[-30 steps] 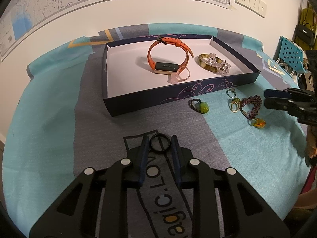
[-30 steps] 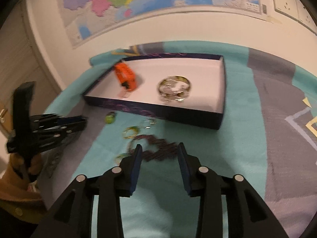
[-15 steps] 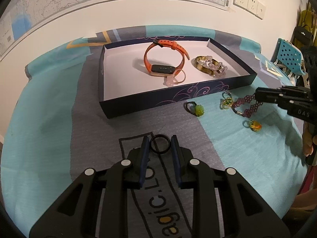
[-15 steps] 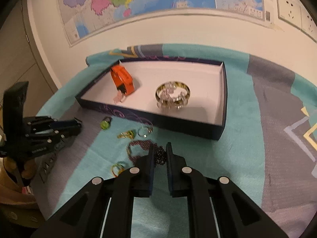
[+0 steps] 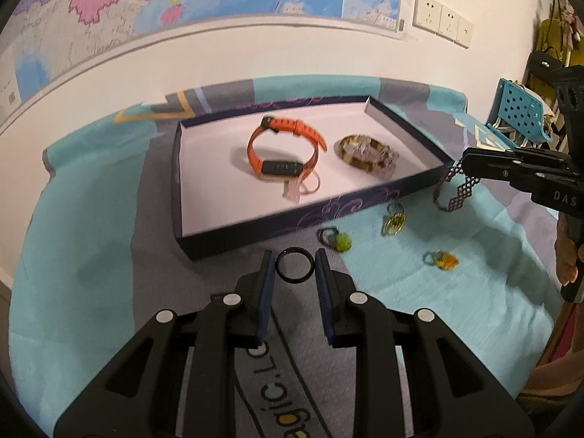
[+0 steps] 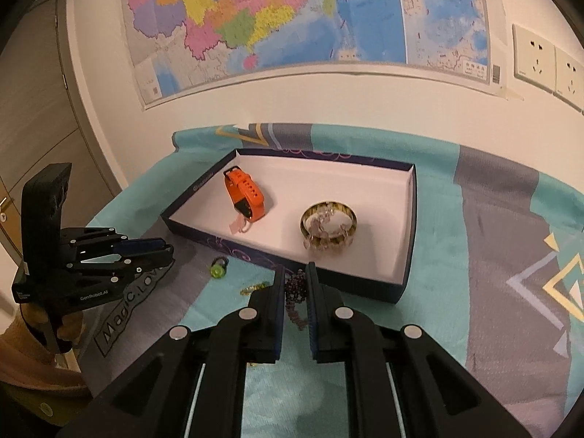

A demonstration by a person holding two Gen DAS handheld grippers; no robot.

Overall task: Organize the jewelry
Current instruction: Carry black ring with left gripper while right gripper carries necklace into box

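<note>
A dark blue box (image 5: 292, 219) (image 6: 408, 252) with a white floor holds an orange watch (image 5: 281, 153) (image 6: 244, 197) and a gold bangle with clear beads (image 5: 365, 153) (image 6: 328, 226). My left gripper (image 5: 295, 266) is shut on a black ring (image 5: 294, 252) above the cloth in front of the box. My right gripper (image 6: 295, 284) (image 5: 463, 162) is shut on a dark purple beaded bracelet (image 6: 294, 295) (image 5: 456, 189), which hangs lifted near the box's front right corner.
Small pieces lie on the teal and grey cloth in front of the box: a green-stone ring (image 5: 337, 241) (image 6: 218, 269), a gold ring (image 5: 394, 221) (image 6: 255, 287), and an orange-stone ring (image 5: 443, 260). A wall with a map stands behind. A blue chair (image 5: 518, 113) is at the right.
My right gripper closed on the purple bracelet and lifted it off the cloth toward the box. My left gripper moved closer to the box with the ring still held.
</note>
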